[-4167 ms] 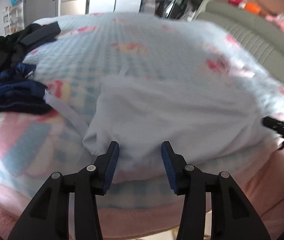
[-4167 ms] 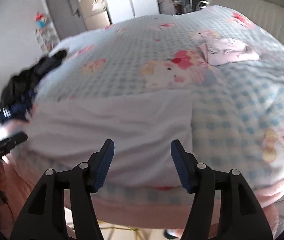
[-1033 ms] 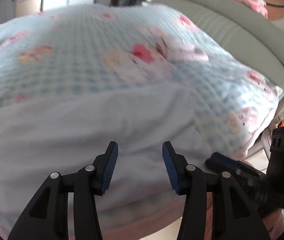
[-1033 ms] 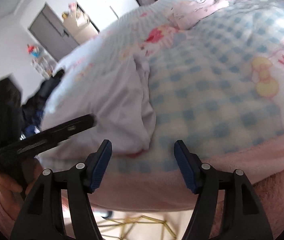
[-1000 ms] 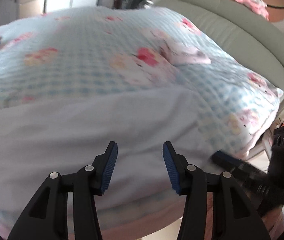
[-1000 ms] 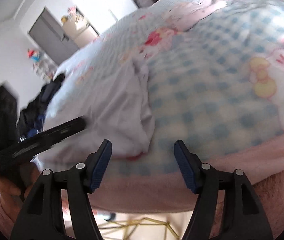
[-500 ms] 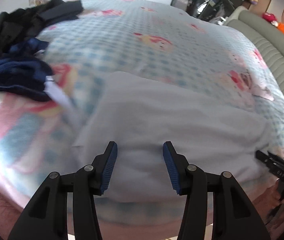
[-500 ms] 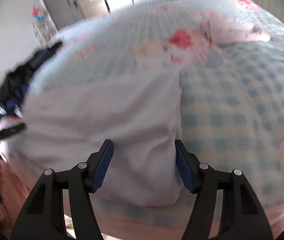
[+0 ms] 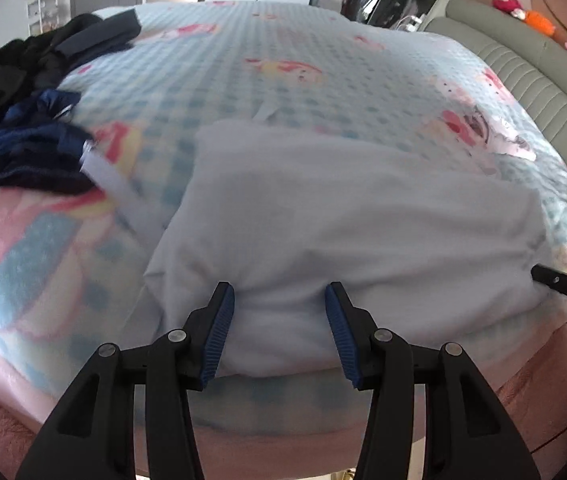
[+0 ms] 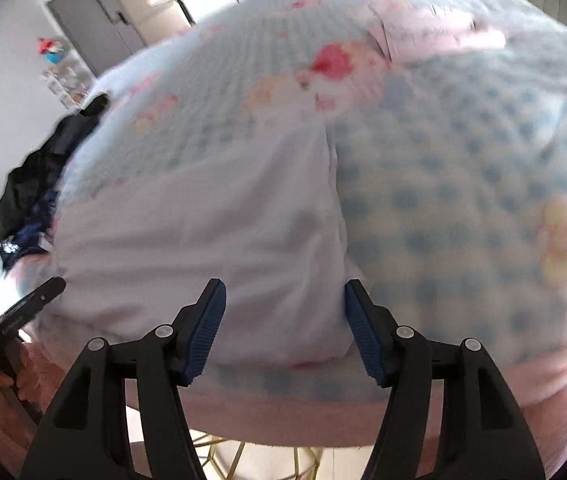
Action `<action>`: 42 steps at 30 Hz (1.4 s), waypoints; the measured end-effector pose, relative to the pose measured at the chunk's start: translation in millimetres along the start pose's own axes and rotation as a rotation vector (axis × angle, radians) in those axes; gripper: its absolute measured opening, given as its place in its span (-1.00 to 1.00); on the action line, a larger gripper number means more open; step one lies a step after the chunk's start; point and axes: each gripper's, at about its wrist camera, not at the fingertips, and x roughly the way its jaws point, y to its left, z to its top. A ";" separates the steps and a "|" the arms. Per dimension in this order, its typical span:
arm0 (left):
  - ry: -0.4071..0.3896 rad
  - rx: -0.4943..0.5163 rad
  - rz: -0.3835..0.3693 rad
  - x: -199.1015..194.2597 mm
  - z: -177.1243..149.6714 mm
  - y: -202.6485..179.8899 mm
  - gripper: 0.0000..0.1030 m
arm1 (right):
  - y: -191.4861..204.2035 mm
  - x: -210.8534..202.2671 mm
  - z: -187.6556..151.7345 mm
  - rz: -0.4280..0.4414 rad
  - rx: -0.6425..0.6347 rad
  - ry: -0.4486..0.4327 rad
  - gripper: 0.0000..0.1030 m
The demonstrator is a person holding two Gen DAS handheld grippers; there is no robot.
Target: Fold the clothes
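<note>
A pale white garment (image 9: 347,216) lies folded on the bed (image 9: 283,60), at the near edge of a blue checked blanket (image 9: 211,92) with cartoon prints. Its near hem reaches the pink border of the blanket.

Left tool (image 9: 279,320): fingers spread, pointing down at the near left part of the garment. The cloth shows between the blue pads (image 9: 219,328), but they do not press on it.

Right tool (image 10: 285,320): fingers spread, nothing gripped. It hangs over the near right corner of the garment, whose right edge runs up from just beside the right-hand pad. This view is blurred, so contact with the cloth cannot be confirmed.

Each tool shows at the margin of the other's view, one at either end of the garment.

A heap of dark clothes (image 9: 23,92), black and navy, sits on the far left of the bed, apart from the garment. A small pink folded item (image 10: 435,32) lies further back on the right. A grey padded headboard (image 9: 523,68) borders the right side.
</note>
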 end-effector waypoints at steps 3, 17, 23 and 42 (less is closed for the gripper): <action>-0.007 -0.017 -0.022 -3.3 0.3 6.6 -0.04 | -13.5 15.3 -4.2 0.026 0.094 0.035 0.27; -0.138 0.011 -0.089 -34.8 23.1 2.2 -0.03 | -0.6 -21.1 12.3 -0.129 0.066 -0.102 -0.05; -0.006 0.142 -0.167 13.2 67.6 -28.5 -0.03 | 52.7 -35.2 37.3 -0.079 -0.174 -0.194 0.16; -0.186 -0.078 -0.233 -30.8 32.7 16.5 0.00 | 7.5 -10.7 41.6 0.015 0.042 -0.204 0.23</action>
